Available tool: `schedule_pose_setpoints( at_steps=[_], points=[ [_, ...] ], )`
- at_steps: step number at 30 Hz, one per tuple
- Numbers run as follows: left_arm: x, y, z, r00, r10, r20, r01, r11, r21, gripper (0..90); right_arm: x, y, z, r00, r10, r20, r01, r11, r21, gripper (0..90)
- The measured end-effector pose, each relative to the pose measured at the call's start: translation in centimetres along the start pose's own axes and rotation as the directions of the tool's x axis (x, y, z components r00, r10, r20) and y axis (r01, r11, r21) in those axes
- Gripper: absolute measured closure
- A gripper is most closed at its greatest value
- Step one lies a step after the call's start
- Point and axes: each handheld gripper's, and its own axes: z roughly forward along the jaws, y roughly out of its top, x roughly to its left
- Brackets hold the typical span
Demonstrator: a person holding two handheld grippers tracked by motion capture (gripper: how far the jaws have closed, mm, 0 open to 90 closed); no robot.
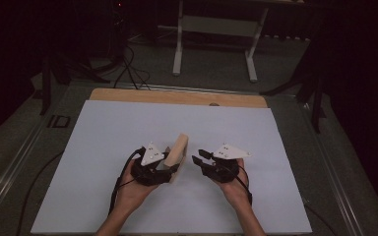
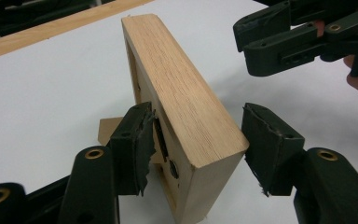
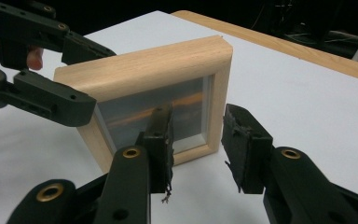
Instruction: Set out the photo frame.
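Left gripper [image 2: 196,140] straddles the frame [image 2: 182,107] standing on the white sheet [image 2: 51,93], jaws wide, pads not quite pressing. Right gripper [image 3: 196,135] waits empty, part-open, near its front. Centre those pads, then squeeze gently so it won't tip

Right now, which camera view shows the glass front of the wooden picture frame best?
The right gripper view: the wooden picture frame faces it, glass and picture visible. The left gripper view shows its side edge and back; the high view shows it small and edge-on.
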Motion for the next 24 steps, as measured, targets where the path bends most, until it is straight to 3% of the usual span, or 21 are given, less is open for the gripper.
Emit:
schedule_pose_setpoints(
  at_steps=[14, 18, 24],
  points=[
    [-0.1, 0.0, -0.1, 0.9995, 0.023, -0.021, -0.022, 0.9997, 0.012, 50.2, -0.1, 0.5, 0.1, 0.9999, -0.006, 0.012, 0.007, 1.000, -0.005, 62.9],
    [0.3, 0.0, -0.1, 0.9998, 0.012, -0.013, -0.012, 0.9997, 0.022, 59.2, -0.2, 1.3, -0.2, 0.9997, -0.014, 0.021, 0.015, 1.000, -0.026, 62.9],
    [0.3, 0.0, -0.1, 0.9997, 0.020, -0.011, -0.020, 0.9996, 0.022, 59.6, -0.6, 2.3, -0.2, 0.9994, -0.016, 0.032, 0.017, 0.999, -0.048, 62.9]
  ],
)
